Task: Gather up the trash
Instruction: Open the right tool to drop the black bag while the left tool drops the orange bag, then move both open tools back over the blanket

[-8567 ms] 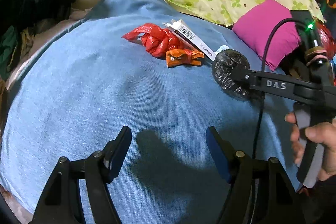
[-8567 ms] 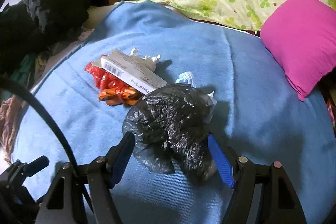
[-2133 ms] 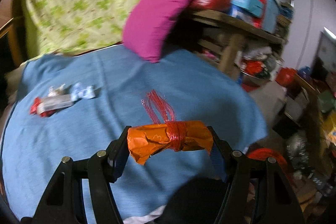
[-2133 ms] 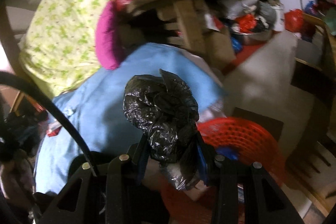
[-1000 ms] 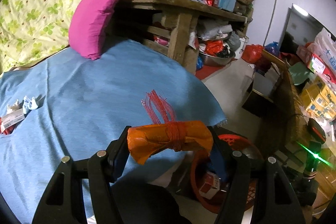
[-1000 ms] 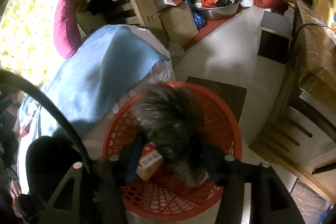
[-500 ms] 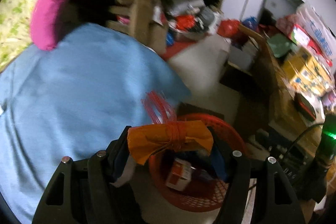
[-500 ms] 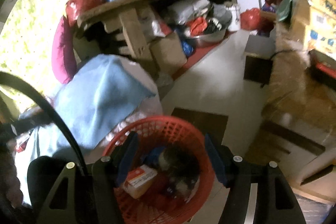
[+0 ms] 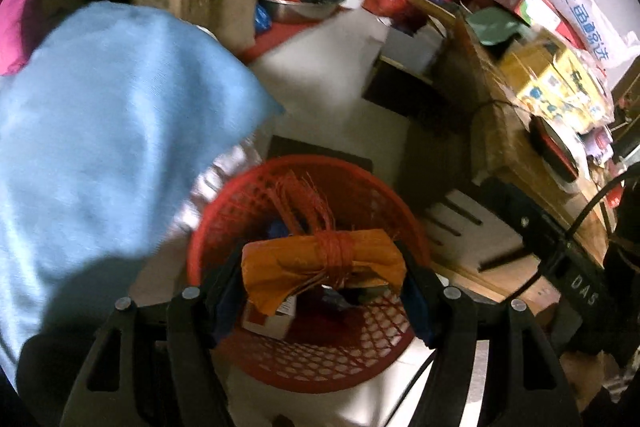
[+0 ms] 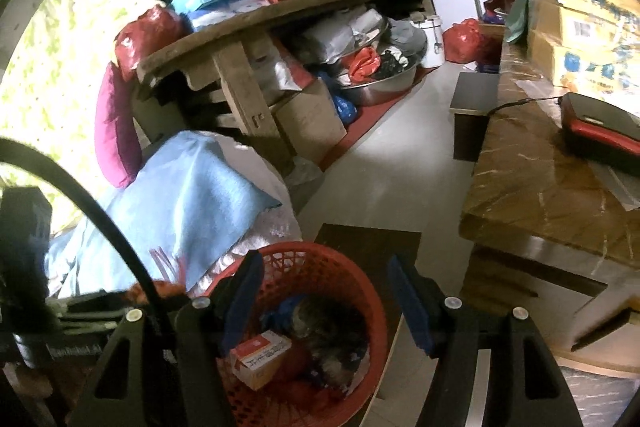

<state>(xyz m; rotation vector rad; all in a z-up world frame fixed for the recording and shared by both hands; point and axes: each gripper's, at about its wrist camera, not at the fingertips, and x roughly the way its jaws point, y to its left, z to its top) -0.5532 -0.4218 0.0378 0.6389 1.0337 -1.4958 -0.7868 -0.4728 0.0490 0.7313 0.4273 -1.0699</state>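
Nearest the left wrist camera, the left tool is clenched on the orange wrapper bundle, tied round its middle with red string, and holds it directly above the red basket; by the look of it, letting go is the only step left for this piece. The right tool hangs released and empty, its jaws having just been opening with nothing between them, just above the basket's near rim. Inside the basket lie the black plastic bag and a small red-and-white carton, so at least those pieces count as collected. Just left of the basket the blue blanket hangs over the bed's edge. Whether more trash is left on the bed cannot be told here. Beyond the basket stand a cluttered wooden shelf and the pale floor.
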